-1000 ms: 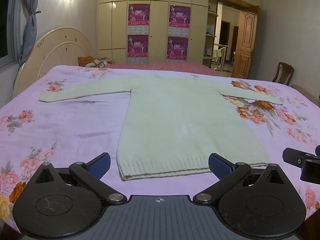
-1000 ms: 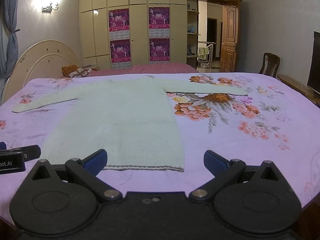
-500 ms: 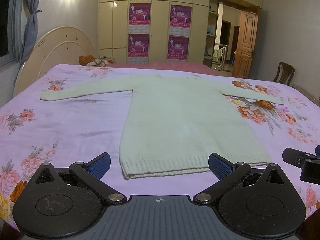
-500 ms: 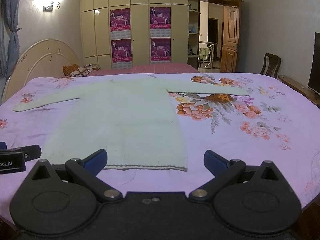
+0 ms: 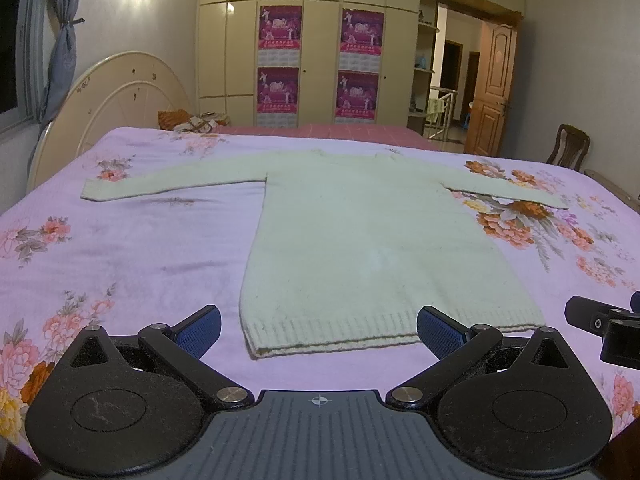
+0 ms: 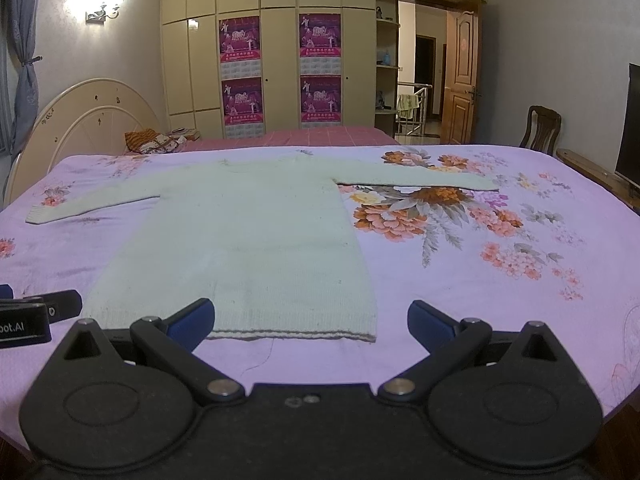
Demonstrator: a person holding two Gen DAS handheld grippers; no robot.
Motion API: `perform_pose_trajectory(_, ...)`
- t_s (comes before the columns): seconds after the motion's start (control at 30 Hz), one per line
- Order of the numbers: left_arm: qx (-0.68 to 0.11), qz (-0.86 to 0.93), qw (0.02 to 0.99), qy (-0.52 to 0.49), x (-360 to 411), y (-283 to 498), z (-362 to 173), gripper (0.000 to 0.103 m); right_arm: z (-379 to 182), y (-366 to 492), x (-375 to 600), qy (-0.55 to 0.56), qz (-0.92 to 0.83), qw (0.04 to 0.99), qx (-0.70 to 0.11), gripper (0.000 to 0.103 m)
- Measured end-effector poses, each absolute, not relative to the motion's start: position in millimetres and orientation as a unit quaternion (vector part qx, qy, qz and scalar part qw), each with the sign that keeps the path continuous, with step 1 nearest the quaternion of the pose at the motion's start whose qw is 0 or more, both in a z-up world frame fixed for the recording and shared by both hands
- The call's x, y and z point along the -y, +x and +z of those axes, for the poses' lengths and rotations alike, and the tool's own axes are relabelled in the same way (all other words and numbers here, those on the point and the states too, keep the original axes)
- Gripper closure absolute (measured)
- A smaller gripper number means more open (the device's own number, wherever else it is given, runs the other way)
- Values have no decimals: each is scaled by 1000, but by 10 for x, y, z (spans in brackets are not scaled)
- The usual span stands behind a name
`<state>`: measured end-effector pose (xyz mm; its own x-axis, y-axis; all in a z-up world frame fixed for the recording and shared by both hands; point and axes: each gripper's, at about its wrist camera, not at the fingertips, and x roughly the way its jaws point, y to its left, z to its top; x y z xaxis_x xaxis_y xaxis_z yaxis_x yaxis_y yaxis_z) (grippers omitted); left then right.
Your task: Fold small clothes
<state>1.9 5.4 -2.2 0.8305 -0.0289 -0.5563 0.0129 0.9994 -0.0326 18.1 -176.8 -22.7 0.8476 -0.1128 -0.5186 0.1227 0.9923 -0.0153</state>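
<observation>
- On the bed (image 5: 120,264), the sweater (image 5: 360,240) lies flat and face up, both sleeves stretched out to the sides, hem nearest the cameras.
- No fold is made yet (body, sleeves and hem all lie in a single layer), so by my judgement the whole job is left: sleeves in, then the body doubled.
- Left gripper (image 5: 319,330) is spread wide and holds nothing; it sits just short of the hem's left corner.
- Right gripper (image 6: 311,318) is likewise wide apart and empty, near the hem's right corner.
</observation>
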Motion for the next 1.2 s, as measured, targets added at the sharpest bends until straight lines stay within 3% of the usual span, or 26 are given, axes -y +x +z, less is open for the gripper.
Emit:
perform_pose_trajectory(0.6,-266,0,964,-28,-196,160,21,0,-213,208,1761,2,-90,962,-257,1)
perform_pose_trajectory(0.8,-261,-44,964,-30,-294,569,73,0,-126,405,1789,-67,-164,961,-211,1)
perform_pose_trajectory(0.97,-228,-24,973,-27,-270,984,168,0,-40,713,2045,-43,-161,966,-199,1)
perform_pose_trajectory(1.2,-248,4,968,-49,-207,1783,189,0,-25,1287,2353,-33,-161,963,-213,1)
